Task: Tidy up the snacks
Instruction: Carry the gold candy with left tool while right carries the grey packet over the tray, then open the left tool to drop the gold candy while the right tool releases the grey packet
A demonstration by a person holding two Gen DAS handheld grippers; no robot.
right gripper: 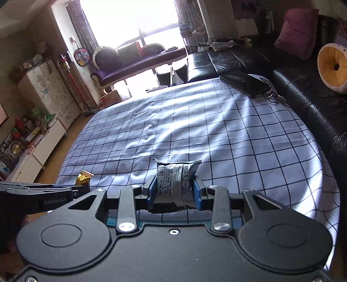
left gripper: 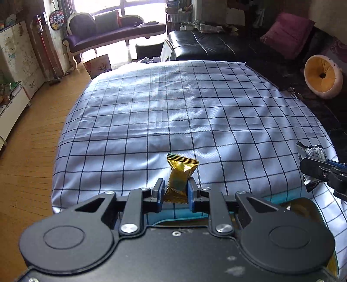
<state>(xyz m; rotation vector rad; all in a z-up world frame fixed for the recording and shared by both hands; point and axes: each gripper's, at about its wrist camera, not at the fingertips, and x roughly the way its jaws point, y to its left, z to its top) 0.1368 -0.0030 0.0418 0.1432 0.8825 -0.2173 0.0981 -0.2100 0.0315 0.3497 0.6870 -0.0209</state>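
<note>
A checked tablecloth [left gripper: 195, 104] fronts a black sofa [left gripper: 216, 45] and chaise [left gripper: 112, 34].

Blown-out window [right gripper: 130, 19] backlight, fisheye-bent edges

I have the right gripper [right gripper: 174, 192] clamped on a grey printed snack packet [right gripper: 175, 181] at lower centre, above the checked tablecloth [right gripper: 238, 138]. At lower left, my left gripper [right gripper: 81, 187] pinches a gold packet [right gripper: 84, 177]. A black phone [right gripper: 245, 83] lies upper right.

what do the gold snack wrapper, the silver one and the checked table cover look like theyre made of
Gold wrapper: shiny metallised foil or film, judging by glints and crimped end.
Silver wrapper: duller crinkled foil-look film, printed text, torn-looking edge.
Checked cover: woven cloth, matte with slight sheen, soft wrinkles.
</note>
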